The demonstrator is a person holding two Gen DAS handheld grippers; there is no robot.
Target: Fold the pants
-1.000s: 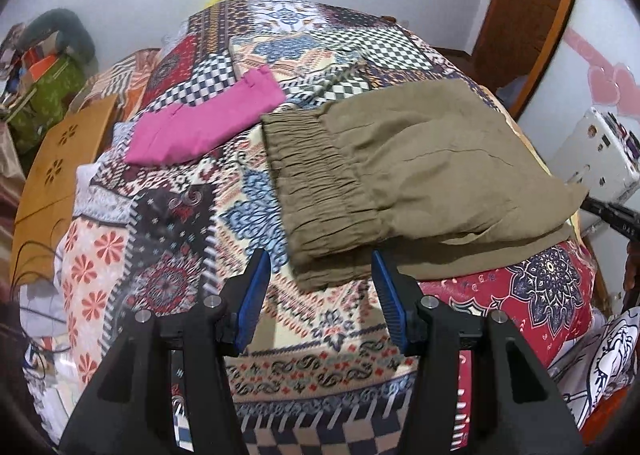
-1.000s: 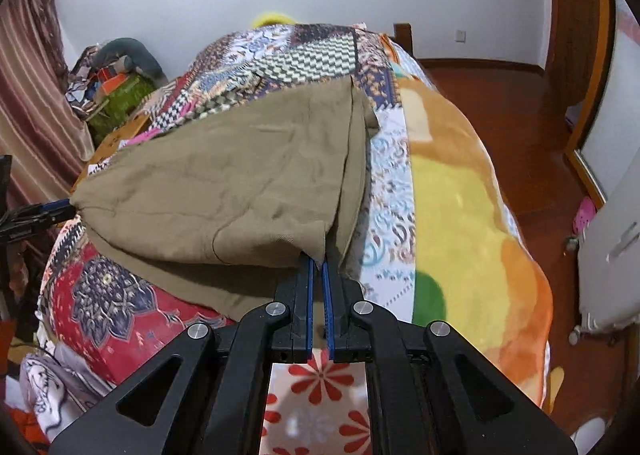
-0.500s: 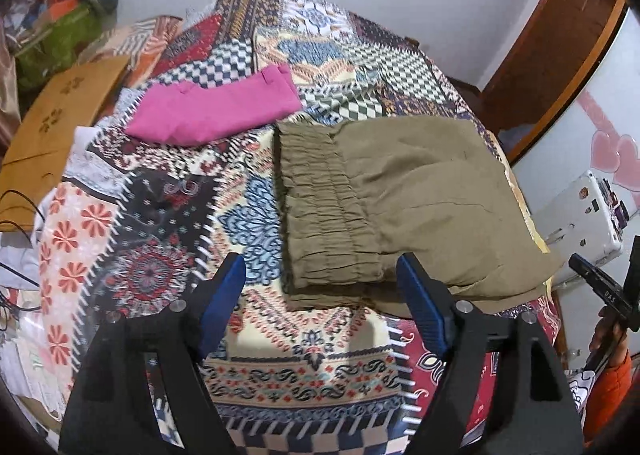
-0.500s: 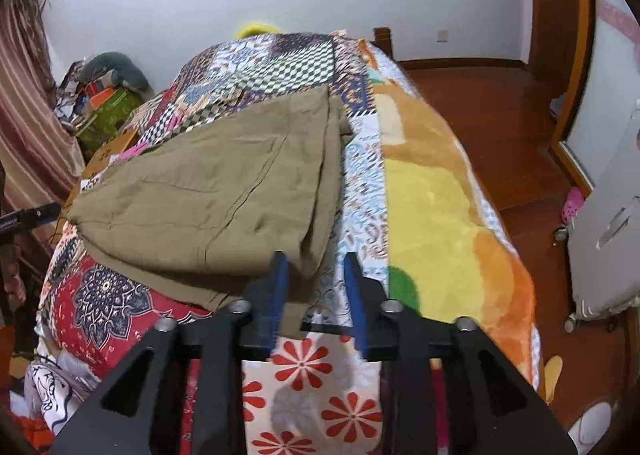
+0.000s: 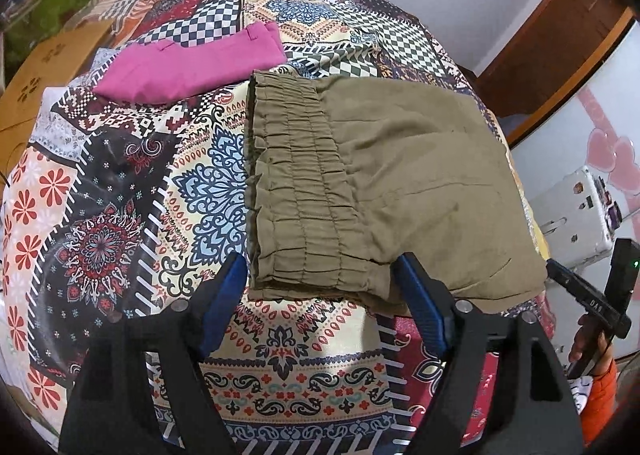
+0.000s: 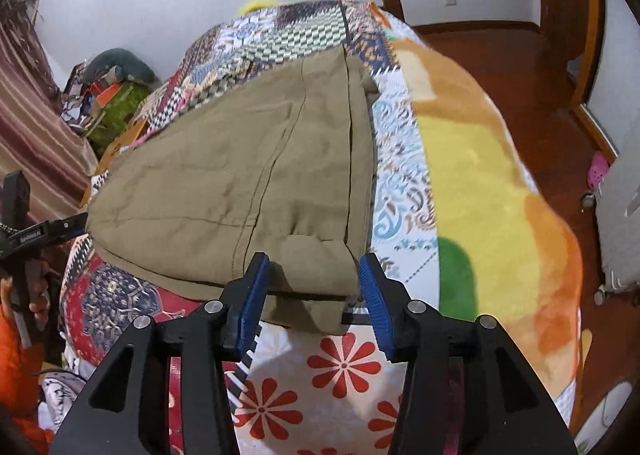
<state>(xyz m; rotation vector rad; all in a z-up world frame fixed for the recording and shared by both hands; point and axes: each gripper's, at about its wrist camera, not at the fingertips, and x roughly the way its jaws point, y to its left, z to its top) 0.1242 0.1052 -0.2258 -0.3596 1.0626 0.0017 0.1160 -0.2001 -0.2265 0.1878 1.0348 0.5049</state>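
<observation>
Olive-green pants (image 5: 384,191) lie folded on the patterned bed, with the gathered elastic waistband (image 5: 296,191) toward the left. In the right wrist view the pants (image 6: 248,179) show their folded leg end nearest the camera. My left gripper (image 5: 320,295) is open and empty, its blue pads on either side of the near waistband corner. My right gripper (image 6: 312,291) is open and empty, just in front of the folded near edge. The right gripper also shows in the left wrist view (image 5: 588,295).
A folded pink garment (image 5: 192,67) lies on the patchwork bedspread (image 5: 120,215) beyond the waistband. A yellow and orange blanket (image 6: 480,175) covers the bed's right side. A wooden stool (image 5: 36,91) and clutter stand on the left, wooden floor (image 6: 520,55) on the right.
My right gripper was shut on the pants' edge, then opened and let the cloth drop flat. My left gripper opened wider and moved closer over the waistband corner.
</observation>
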